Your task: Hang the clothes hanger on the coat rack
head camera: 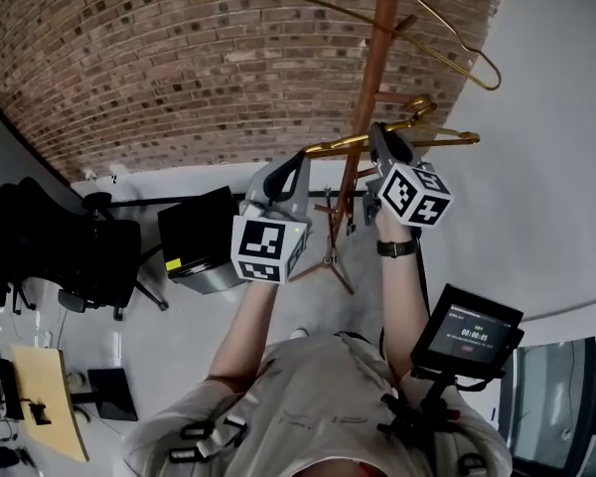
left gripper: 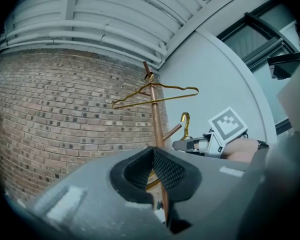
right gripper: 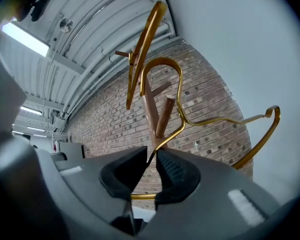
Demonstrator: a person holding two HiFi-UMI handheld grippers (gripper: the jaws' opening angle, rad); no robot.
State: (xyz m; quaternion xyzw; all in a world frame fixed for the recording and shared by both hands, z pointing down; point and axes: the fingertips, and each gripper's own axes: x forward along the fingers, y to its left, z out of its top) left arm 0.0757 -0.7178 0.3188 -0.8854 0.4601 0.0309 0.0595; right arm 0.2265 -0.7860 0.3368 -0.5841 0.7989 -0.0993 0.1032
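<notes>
A wooden coat rack (head camera: 363,97) stands before me, with one gold wire hanger (head camera: 417,18) hung at its top. I hold a second gold hanger (head camera: 432,137) level against the pole. My left gripper (head camera: 300,159) is shut on its left end; the wire (left gripper: 151,184) shows just behind the closed jaws of the left gripper (left gripper: 152,151). My right gripper (head camera: 377,132) is shut on the wire near the neck. In the right gripper view the right gripper (right gripper: 152,155) pinches the held hanger (right gripper: 215,120), whose hook (right gripper: 165,66) curls just above a rack peg (right gripper: 162,116).
A brick wall (head camera: 179,68) rises behind the rack, with a white wall (head camera: 556,167) to the right. A black office chair (head camera: 60,251) and a dark cabinet (head camera: 199,237) stand at the left. A wooden board (head camera: 50,400) lies low left. A timer screen (head camera: 467,336) sits by my right arm.
</notes>
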